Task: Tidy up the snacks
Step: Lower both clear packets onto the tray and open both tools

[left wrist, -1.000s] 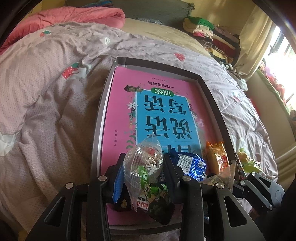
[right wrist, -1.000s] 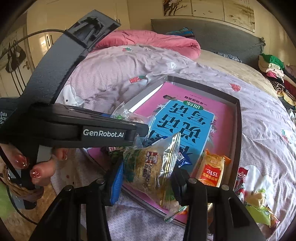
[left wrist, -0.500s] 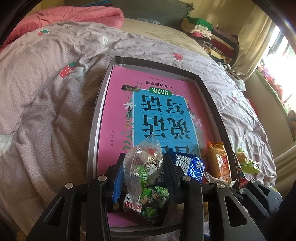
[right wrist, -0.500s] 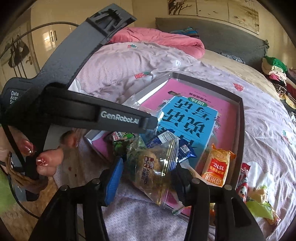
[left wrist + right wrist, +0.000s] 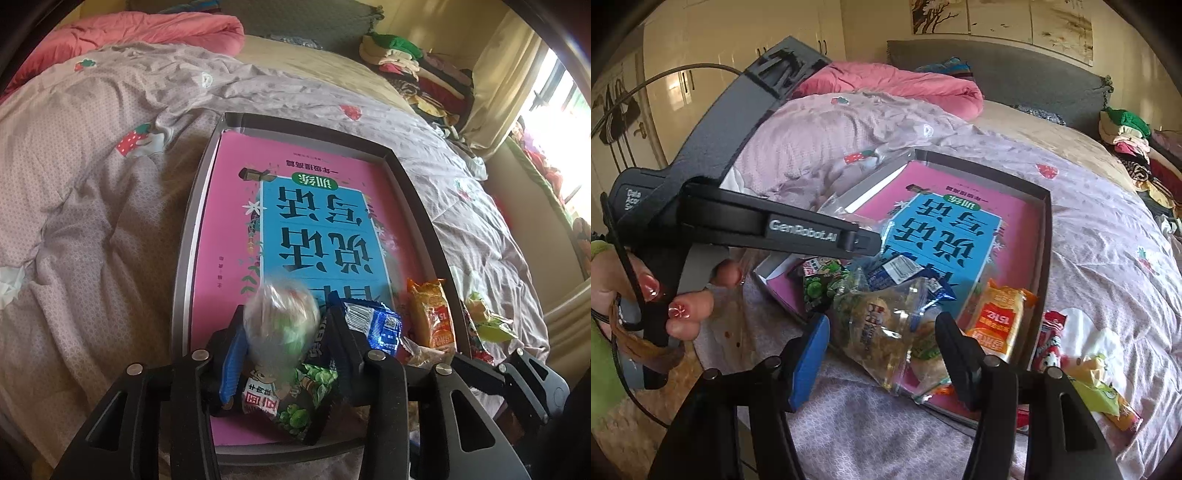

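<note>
A grey tray [image 5: 192, 236] lies on a bed covered by a lilac quilt [image 5: 92, 192] with strawberry prints, and a pink and blue book [image 5: 317, 221] fills the tray's floor. Beyond the tray a pink blanket [image 5: 147, 33] is bunched by the headboard and a pile of folded clothes [image 5: 413, 70] sits at the far right edge of the bed. The snacks crowd the near end of the tray: a dark green packet [image 5: 295, 398], a blue packet [image 5: 373, 325] and an orange packet [image 5: 432, 317] rest on the book, the orange one against the right wall. Outside that wall, on the quilt, lie a red packet [image 5: 1049, 339] and a yellow-green packet [image 5: 1104, 391]. The left hand-held gripper [image 5: 284, 347] is low over the near end with its jaws opening; a blurred clear bag [image 5: 280, 325] is between them, above the green packet, and whether the pads press on it cannot be told. From the right wrist view this gripper's black body crosses in front of the tray's left side, hiding part of it, with a person's hand [image 5: 665, 291] around the handle. The right hand-held gripper [image 5: 882, 343] has its jaws opening too; a clear rice-cracker bag [image 5: 886, 332] lies between them across the tray's near edge, with gaps to both pads.
</note>
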The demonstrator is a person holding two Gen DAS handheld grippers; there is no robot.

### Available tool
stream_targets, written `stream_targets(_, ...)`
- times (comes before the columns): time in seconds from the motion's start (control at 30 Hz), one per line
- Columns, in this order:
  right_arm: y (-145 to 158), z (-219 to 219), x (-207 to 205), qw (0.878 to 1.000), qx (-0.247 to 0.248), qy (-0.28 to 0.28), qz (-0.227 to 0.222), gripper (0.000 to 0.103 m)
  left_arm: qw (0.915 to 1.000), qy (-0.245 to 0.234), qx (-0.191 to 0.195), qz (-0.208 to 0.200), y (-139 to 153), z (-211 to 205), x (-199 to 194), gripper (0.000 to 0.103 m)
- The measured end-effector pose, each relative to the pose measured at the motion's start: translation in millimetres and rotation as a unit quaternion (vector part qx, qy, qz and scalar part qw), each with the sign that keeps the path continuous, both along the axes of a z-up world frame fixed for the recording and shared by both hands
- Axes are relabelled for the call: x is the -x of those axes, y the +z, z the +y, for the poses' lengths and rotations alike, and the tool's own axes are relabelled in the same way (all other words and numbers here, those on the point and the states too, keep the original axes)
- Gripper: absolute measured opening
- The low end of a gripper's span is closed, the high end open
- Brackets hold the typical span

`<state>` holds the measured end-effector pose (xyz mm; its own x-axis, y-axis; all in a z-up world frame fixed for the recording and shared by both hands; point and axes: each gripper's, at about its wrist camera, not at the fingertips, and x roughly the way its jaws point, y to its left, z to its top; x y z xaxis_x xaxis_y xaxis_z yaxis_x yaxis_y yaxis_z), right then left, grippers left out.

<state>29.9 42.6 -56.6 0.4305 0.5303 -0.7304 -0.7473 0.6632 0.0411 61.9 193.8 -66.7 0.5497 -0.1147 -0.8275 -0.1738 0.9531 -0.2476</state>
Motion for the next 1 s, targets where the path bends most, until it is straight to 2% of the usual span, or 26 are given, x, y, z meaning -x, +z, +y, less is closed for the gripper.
stream_targets(0.17, -1, -5, -2, 1.0, 0.006, -0.017, -0.012, 0.06, 1.0, -0.003, -0.002, -0.004, 4, -2, 3, 0.053)
stream_targets(0.3, -2, -6, -6, 0.999, 0.009, -0.031, -0.017, 0.069, 0.9999, -0.004, -0.005, -0.008, 8, -3, 4, 0.058)
stream_targets(0.4, -4, -9, -10, 0.999, 0.007, -0.037, -0.014, 0.072, 0.9999, -0.006, -0.008, -0.011, 11, -5, 5, 0.061)
stream_targets(0.7, -7, -13, -23, 0.998, 0.016, -0.063, -0.019, 0.073, 0.9998, -0.006, -0.013, -0.016, 21, -9, 8, 0.065)
stream_targets(0.77, -6, -14, -23, 0.997, 0.016, -0.066, -0.021, 0.073, 0.9997, -0.005, -0.013, -0.018, 23, -10, 9, 0.07)
stream_targets(1.0, -5, -21, -23, 0.997, 0.016, -0.074, -0.018, 0.073, 0.9996, -0.006, -0.014, -0.023, 30, -13, 12, 0.072)
